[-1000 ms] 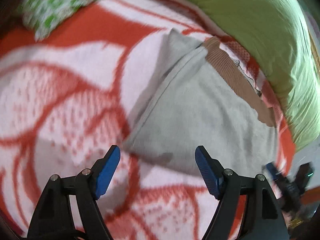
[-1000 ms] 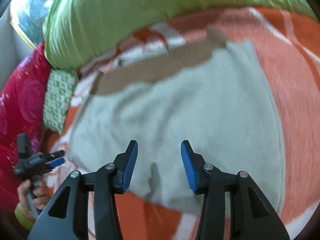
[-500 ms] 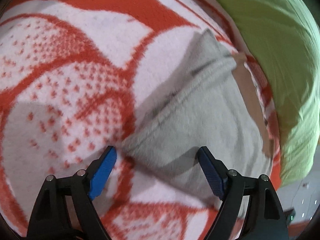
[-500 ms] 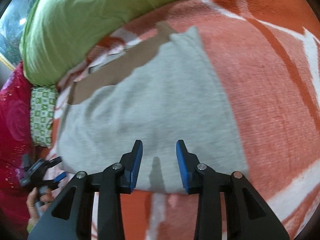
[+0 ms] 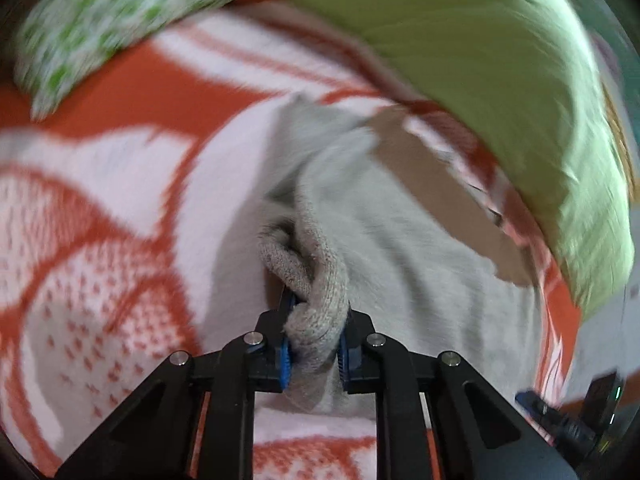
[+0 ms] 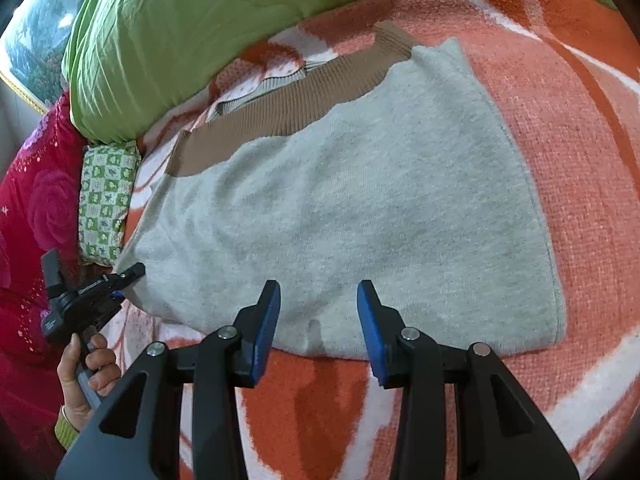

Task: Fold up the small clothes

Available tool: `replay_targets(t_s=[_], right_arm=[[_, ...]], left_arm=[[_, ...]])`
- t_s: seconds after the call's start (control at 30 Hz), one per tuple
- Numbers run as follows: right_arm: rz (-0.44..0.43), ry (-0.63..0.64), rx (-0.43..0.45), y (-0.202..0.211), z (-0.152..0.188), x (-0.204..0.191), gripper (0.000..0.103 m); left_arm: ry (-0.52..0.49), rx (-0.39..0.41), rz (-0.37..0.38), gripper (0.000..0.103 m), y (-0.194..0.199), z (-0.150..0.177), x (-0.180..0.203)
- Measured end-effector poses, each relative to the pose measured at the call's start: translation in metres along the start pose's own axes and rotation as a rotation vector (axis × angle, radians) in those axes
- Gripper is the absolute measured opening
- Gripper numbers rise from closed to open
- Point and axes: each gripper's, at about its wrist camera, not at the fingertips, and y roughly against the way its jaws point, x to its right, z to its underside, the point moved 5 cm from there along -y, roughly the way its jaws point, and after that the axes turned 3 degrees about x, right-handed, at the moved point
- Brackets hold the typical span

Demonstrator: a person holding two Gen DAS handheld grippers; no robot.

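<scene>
Holding a bunched corner of the gray sweater (image 5: 420, 264), the left gripper (image 5: 314, 346) is clamped tight on the knit. In the left view the cloth runs up and to the right from that gripper, toward the brown band (image 5: 440, 196) and the green quilt (image 5: 500, 80). The sweater lies flat on the orange and white blanket (image 5: 100, 200) on the bed.

The right gripper (image 6: 318, 320) has its fingers apart and holds nothing. It sits right at the near edge of the sweater, low in the middle of the right view. The sweater's long side runs from lower left to upper right there. The left gripper (image 6: 116, 280) shows at the sweater's left corner, so it is the one set to lift and fold, I think.

Only the right view shows the whole sweater shape, the far right edge, and the hand (image 6: 86, 372). Only the left view shows the pinch up close, though it is blurry.
</scene>
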Motion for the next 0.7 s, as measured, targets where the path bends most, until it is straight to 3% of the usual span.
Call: replay_targets(t_s=[0.2, 0.33, 0.43, 0.5, 0.57, 0.7], right_arm=[[-0.03, -0.037, -0.021, -0.002, -0.017, 0.008, 0.041], [-0.131, -0.077, -0.033, -0.007, -0.044, 0.005, 0.041], [-0.242, -0.124, -0.074, -0.023, -0.065, -0.003, 0.047], [-0.303, -0.135, -0.094, -0.035, -0.075, -0.011, 0.07], [-0.362, -0.119, -0.106, -0.05, -0.085, -0.024, 0.075], [-0.447, -0.038, -0.167, -0.084, -0.093, -0.062, 0.076]], left_arm=[[-0.203, 0.025, 0.134, 0.015, 0.015, 0.002, 0.089], [-0.331, -0.018, 0.187, 0.015, 0.0, 0.027, 0.143], [-0.384, -0.085, 0.191, 0.015, -0.026, 0.054, 0.159], [-0.386, -0.131, 0.18, 0.015, -0.043, 0.066, 0.158], [-0.384, -0.143, 0.18, 0.015, -0.048, 0.07, 0.156], [-0.389, -0.145, 0.194, 0.015, -0.045, 0.068, 0.158]])
